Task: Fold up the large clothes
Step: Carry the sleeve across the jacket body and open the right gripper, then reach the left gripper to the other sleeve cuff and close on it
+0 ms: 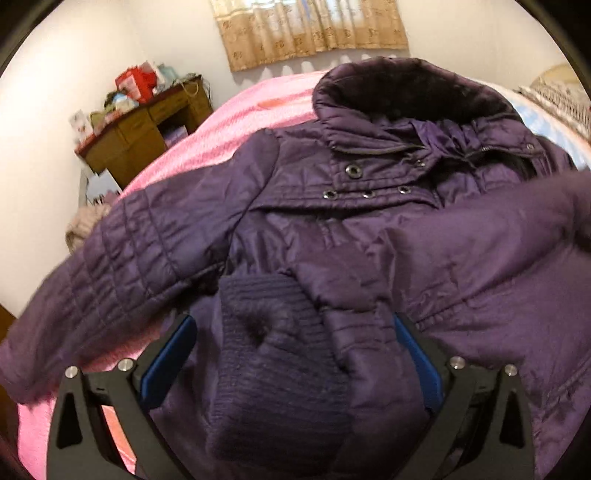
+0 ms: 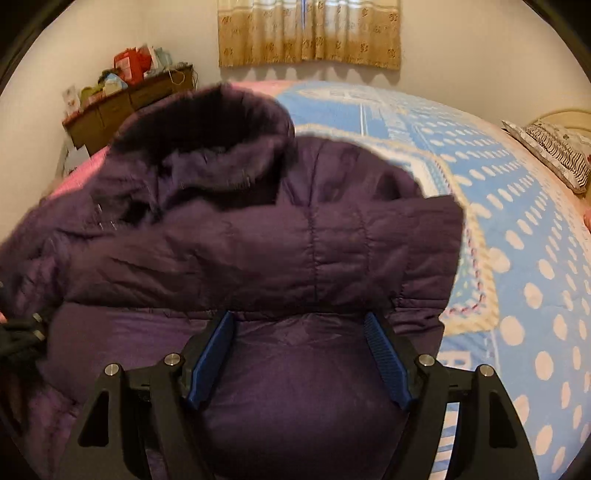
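Black tongs (image 1: 295, 325), blue pads (image 2: 384, 362), silver screws.

A big bed (image 2: 517, 206) is seen in the middle of the room, and every other thing is placed from it. The left part of the bed is covered by a pink blanket (image 1: 236, 122). The right part is covered by a blue blanket with white dots (image 2: 524, 258). At the far right end of the bed, a pillow with wavy stripes (image 2: 554, 151) is laid. Behind the bed, a tan curtain with small flowers (image 2: 310, 33) is hung on the white wall (image 2: 480, 55). To the far left of the bed, a brown wooden desk (image 1: 144, 129) is set against the wall. On the desk, a red box (image 1: 135, 83) and other small things are piled up.
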Demonstrator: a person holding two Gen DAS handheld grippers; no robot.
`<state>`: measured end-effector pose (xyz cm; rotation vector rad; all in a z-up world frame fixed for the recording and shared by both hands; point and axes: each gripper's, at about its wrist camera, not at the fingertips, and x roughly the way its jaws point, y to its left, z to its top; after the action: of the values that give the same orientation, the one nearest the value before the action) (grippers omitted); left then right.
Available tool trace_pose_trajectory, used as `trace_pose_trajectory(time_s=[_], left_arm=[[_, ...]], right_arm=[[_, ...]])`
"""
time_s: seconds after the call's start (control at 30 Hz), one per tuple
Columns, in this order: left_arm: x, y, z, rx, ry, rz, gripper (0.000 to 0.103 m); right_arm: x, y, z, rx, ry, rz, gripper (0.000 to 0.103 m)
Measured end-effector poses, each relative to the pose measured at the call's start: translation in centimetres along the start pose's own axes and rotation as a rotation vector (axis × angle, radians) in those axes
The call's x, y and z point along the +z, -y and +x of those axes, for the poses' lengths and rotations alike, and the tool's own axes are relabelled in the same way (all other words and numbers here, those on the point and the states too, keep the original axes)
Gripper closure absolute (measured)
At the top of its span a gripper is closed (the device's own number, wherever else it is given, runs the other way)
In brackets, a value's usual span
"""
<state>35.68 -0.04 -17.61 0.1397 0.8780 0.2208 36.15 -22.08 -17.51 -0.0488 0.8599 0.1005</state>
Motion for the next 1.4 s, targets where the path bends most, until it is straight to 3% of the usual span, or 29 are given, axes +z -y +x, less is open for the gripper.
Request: trace_pose_trajectory(time_s=[0.8,0.93,1.03,1.1,1.17,1.23,1.3,1.4], left_arm=[[0.6,0.8,-0.6,0.029,0.014,0.010,0.000],[1.7,0.4,-3.6,0.005,0.066,-0.057,0.000],[2.7,2.4,-5.8,-0.035,0.123,-0.030,0.000],[3.2,4.6,-6.3,-0.067,0.140,0.020,0.000],[3.4,7.2,-5.2,-0.080,0.122,0.076,0.000],[3.4,8.9,-3.3,-0.045,0.100,0.109,0.000],[2.9,10.2,-0.6,-0.031,0.044,0.158,0.000],[2.7,9.3,0.0,-0.081,0.044,0.112,0.000]], right_arm=[[-0.2,-1.3,-0.9,-0.094,-0.031,-0.065,0.028],[0.7,-1.4,-5.5,-0.038,0.103,-0.031,0.028],[2.0,-1.4,-6.9,-0.051,0.193,-0.069,0.027],[3.0,-0.4,-5.3,0.016,0.152,-0.036,0.027],[3.2,0.4,-3.2,0.013,0.106,-0.027,0.027],[2.9,1.1,-1.1,-0.038,0.066,-0.047,0.027],[2.2,2.0,1.0,-0.002,-0.008,-0.018,0.027],[1.6,2.8,1.4,0.040,-0.008,0.026,0.026]])
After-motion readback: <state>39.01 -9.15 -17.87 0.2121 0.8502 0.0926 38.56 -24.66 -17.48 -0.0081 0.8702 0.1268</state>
